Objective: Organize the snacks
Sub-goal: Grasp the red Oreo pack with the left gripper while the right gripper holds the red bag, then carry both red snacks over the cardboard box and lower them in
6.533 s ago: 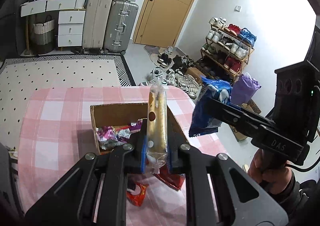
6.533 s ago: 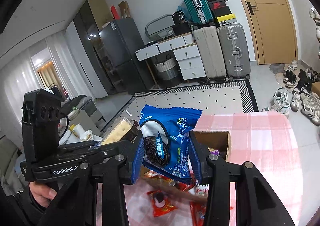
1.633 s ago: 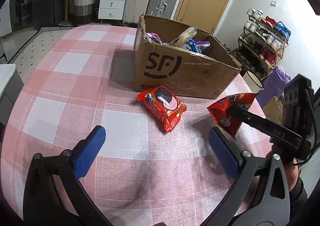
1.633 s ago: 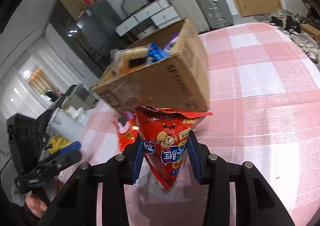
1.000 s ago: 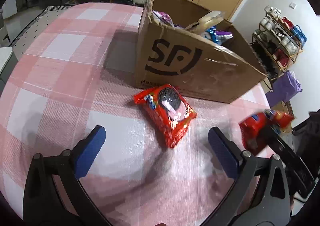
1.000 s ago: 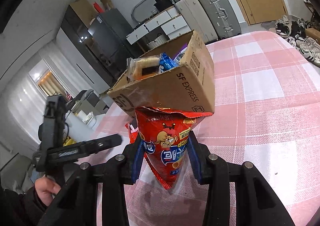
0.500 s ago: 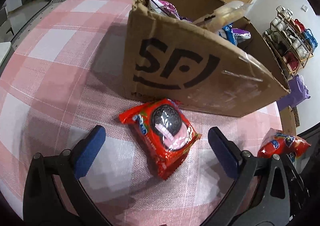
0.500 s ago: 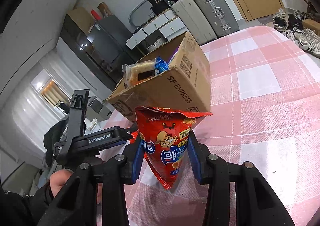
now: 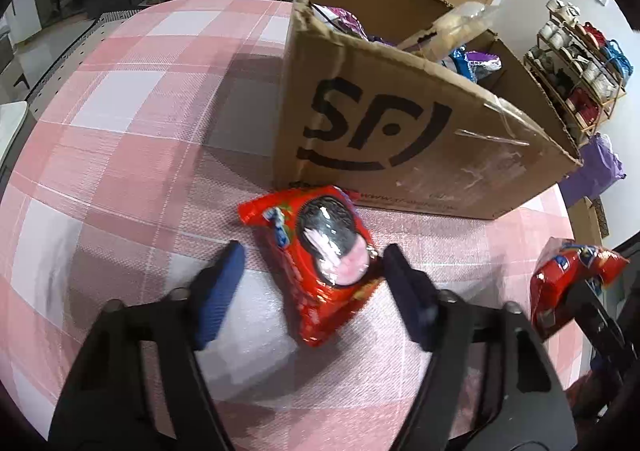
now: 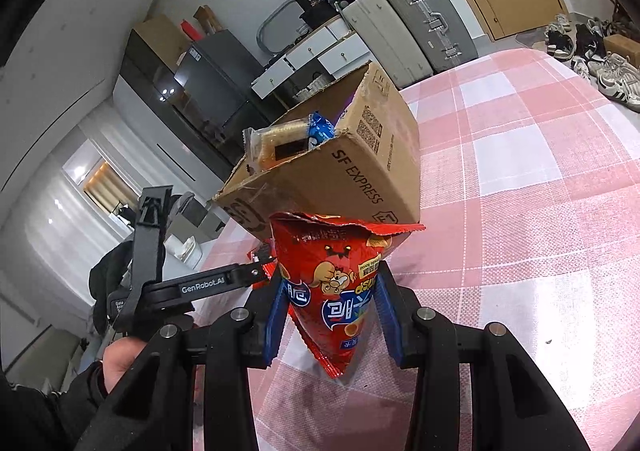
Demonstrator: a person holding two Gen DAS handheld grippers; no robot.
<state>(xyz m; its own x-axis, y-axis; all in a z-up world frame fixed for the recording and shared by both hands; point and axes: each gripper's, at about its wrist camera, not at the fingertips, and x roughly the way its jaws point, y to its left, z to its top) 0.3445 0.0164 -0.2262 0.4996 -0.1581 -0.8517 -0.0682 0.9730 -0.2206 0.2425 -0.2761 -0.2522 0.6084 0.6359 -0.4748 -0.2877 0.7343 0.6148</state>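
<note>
A red Oreo packet (image 9: 324, 259) lies on the pink checked tablecloth in front of the SF cardboard box (image 9: 400, 147). My left gripper (image 9: 312, 255) is open, its blue pads on either side of the packet, close to it. My right gripper (image 10: 328, 291) is shut on a red snack bag (image 10: 336, 283), held upright above the table; the bag also shows at the right edge of the left wrist view (image 9: 568, 283). The box (image 10: 340, 179) holds several snacks, among them a clear-wrapped cake bar (image 10: 276, 147) sticking out.
The round table (image 9: 120, 91) carries a pink and white checked cloth. Suitcases (image 10: 404, 23), white drawers and a door stand behind. A shoe rack (image 9: 580, 63) and a purple bag (image 9: 600, 171) are off the table's right side.
My left gripper has moved forward and down to the Oreo packet and its jaws have narrowed around it. My right gripper keeps hold of the red snack bag, nearly still.
</note>
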